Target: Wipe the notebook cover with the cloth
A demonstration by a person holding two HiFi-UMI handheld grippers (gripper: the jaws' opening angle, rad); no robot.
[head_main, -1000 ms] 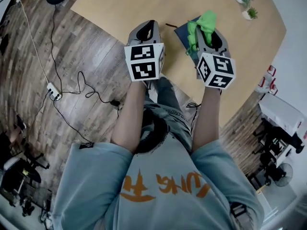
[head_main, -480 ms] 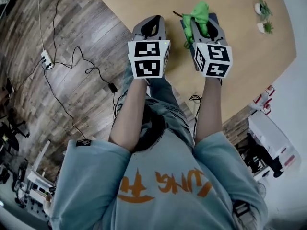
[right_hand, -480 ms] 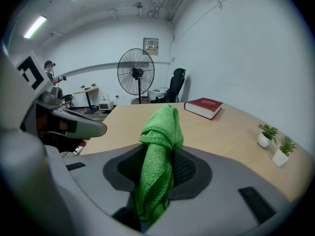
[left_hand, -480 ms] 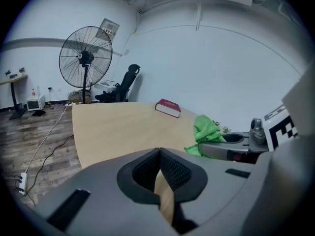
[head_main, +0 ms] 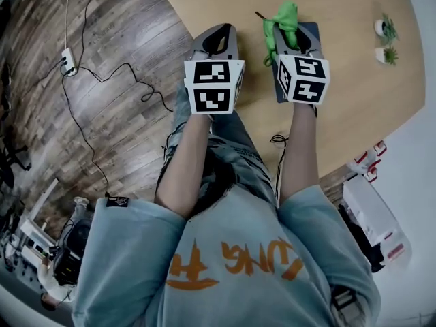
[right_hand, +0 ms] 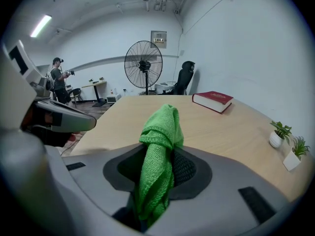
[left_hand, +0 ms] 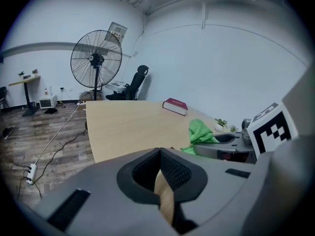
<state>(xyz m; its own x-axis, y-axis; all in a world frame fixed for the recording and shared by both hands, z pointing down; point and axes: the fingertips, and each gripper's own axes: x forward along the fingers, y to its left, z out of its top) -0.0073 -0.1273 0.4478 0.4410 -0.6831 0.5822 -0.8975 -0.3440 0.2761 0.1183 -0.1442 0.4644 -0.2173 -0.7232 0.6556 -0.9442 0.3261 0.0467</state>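
A dark blue notebook (head_main: 317,41) lies on the wooden table (head_main: 347,5), mostly hidden under my right gripper (head_main: 291,33). That gripper (right_hand: 165,154) is shut on a bright green cloth (right_hand: 160,146), which sticks out past its tips (head_main: 283,16). In the left gripper view the cloth (left_hand: 202,131) shows at the right. My left gripper (head_main: 212,41) hovers beside the right one, over the table's near edge. Its jaws (left_hand: 160,154) are shut with nothing between them.
A red book (right_hand: 213,100) lies far out on the table. Two small potted plants (head_main: 386,39) stand at its right side. A thin dark pen-like thing (head_main: 260,16) lies by the notebook. A standing fan (left_hand: 96,59), an office chair (left_hand: 136,81), floor cables (head_main: 102,80) and a person (right_hand: 59,80) are beyond.
The head view has swung, so the table sits further right and up in the picture. Both grippers stay side by side; the right one, still holding the cloth, now covers more of the notebook.
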